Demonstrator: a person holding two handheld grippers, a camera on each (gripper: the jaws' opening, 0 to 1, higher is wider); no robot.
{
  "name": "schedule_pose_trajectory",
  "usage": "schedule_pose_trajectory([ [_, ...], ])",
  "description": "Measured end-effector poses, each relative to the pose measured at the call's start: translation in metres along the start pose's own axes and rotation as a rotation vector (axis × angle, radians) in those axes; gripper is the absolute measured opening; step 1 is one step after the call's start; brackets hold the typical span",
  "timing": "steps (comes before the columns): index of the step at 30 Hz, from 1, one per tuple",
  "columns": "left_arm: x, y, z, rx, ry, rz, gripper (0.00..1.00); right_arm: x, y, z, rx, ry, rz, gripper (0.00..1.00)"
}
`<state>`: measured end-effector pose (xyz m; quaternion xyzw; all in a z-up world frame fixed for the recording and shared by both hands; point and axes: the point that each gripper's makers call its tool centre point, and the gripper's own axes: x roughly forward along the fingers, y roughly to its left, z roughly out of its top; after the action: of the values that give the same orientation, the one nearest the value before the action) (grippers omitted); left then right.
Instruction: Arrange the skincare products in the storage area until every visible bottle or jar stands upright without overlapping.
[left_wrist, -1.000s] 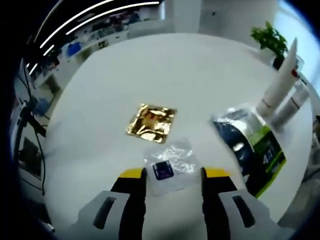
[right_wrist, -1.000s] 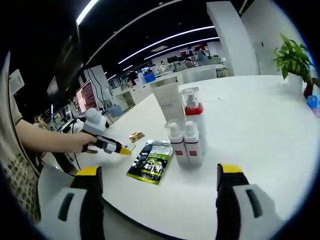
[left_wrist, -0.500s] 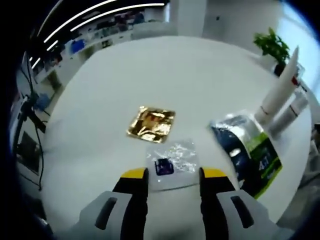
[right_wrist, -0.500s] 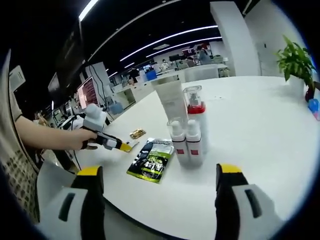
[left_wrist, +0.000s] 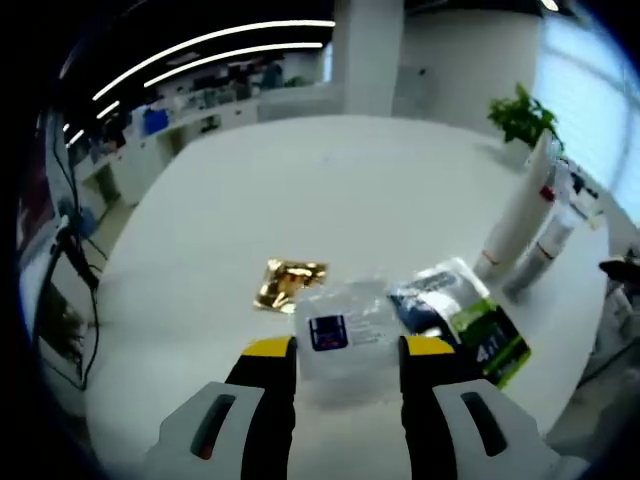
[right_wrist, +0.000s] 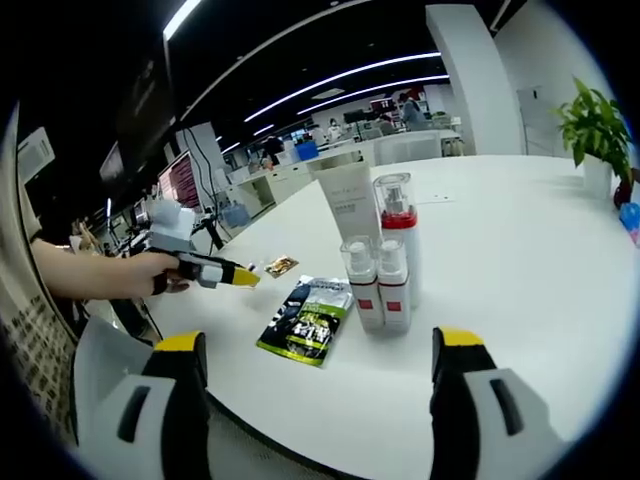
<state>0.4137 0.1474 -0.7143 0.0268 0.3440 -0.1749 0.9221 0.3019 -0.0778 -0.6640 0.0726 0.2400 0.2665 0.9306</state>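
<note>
Three sachets lie on the table: one gold sachet, one clear sachet, one green-and-black sachet; four white bottles stand.

In my left gripper view, a clear sample sachet sat between my left gripper jaws, lifted off the table. A foil sachet lay just beyond it to the left, a flat pouch to its right. Farther right stood a tube with a pump bottle beside it. In my right gripper view, two small bottles stood touching, in front of the tube and pump bottle, with the pouch lying to their left.
</note>
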Motion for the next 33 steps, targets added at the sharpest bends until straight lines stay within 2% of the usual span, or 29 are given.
schedule_pose_trajectory([
  [9, -0.025, -0.030, 0.018, 0.092, -0.078, -0.071, 0.37, 0.001, 0.004, 0.000, 0.000, 0.001, 0.021, 0.90],
  [18, -0.047, -0.044, 0.024, 0.145, -0.134, -0.091, 0.37, 0.003, 0.012, 0.003, 0.018, -0.010, 0.062, 0.83],
  [24, -0.058, -0.052, 0.027, 0.182, -0.165, -0.108, 0.37, 0.010, 0.025, 0.008, 0.111, -0.033, 0.130, 0.74],
  [28, -0.066, -0.061, 0.027, 0.209, -0.174, -0.123, 0.37, 0.016, 0.037, 0.016, 0.102, -0.043, 0.179, 0.60],
  [30, -0.068, -0.063, 0.025, 0.216, -0.171, -0.126, 0.37, 0.019, 0.042, 0.022, 0.103, -0.051, 0.198, 0.59],
  [33, -0.073, -0.068, 0.023, 0.209, -0.176, -0.139, 0.37, 0.027, 0.058, 0.042, 0.158, -0.104, 0.277, 0.54],
])
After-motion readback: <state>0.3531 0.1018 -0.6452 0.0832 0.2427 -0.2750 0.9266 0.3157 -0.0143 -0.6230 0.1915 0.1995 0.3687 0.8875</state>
